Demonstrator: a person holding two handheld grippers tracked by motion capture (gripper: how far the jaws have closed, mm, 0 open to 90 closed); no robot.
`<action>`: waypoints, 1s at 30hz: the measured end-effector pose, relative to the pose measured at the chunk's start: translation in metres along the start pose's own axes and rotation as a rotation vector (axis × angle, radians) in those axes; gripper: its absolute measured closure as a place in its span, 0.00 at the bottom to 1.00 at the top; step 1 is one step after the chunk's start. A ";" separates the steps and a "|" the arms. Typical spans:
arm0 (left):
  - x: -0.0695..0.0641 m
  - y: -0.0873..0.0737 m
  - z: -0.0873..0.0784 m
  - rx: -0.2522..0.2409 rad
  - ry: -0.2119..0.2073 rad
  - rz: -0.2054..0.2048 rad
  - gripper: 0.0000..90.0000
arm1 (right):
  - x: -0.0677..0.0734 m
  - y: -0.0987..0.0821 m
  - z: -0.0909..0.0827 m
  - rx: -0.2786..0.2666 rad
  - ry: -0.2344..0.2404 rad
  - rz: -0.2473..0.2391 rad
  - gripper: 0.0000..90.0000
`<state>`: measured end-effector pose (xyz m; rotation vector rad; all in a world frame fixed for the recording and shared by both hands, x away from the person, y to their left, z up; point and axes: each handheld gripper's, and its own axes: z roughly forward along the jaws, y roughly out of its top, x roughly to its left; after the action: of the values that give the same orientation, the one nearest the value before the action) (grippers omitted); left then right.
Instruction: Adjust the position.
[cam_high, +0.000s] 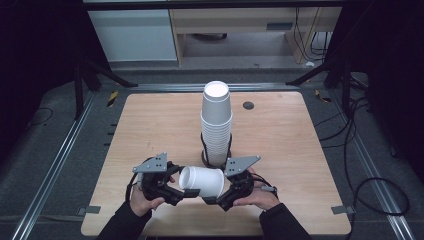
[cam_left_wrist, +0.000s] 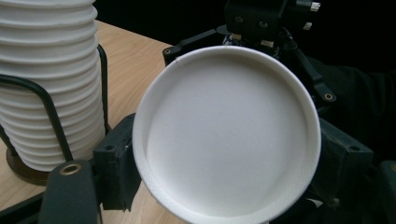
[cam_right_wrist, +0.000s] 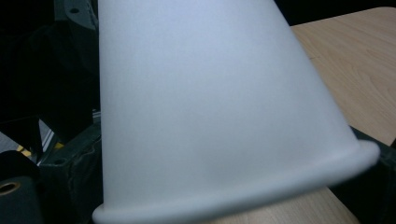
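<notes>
A single white paper cup (cam_high: 202, 181) lies on its side in the air just above the table's front part, between my two grippers. My left gripper (cam_high: 177, 184) is shut on the narrow base end; in the left gripper view the cup's round base (cam_left_wrist: 229, 130) sits between the two black jaws, which touch it on both sides. My right gripper (cam_high: 222, 189) is shut on the wide rim end; in the right gripper view the cup's wall (cam_right_wrist: 210, 93) widens toward the camera. The right gripper's body (cam_left_wrist: 261, 23) stands behind the cup.
A tall stack of upturned white cups (cam_high: 216, 120) stands in a black wire holder (cam_high: 203, 148) at the table's middle, just behind the held cup; the stack (cam_left_wrist: 46, 84) is close on the left in the left gripper view. The wooden table (cam_high: 150, 125) has a dark grommet (cam_high: 248, 105).
</notes>
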<state>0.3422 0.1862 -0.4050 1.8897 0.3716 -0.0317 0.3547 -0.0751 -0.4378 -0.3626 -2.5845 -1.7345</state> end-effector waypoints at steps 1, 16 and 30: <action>0.000 0.000 0.000 0.003 -0.001 0.002 0.24 | 0.000 0.000 0.002 0.000 0.009 -0.005 0.05; 0.000 -0.001 0.003 0.018 0.002 0.009 0.24 | -0.003 -0.002 0.005 0.013 0.039 -0.005 0.09; 0.007 0.005 -0.017 0.093 0.082 0.020 0.16 | -0.011 0.000 -0.015 0.069 -0.055 -0.046 0.09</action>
<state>0.3473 0.2024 -0.3961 1.9903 0.4131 0.0426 0.3634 -0.0910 -0.4337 -0.3570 -2.7036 -1.6671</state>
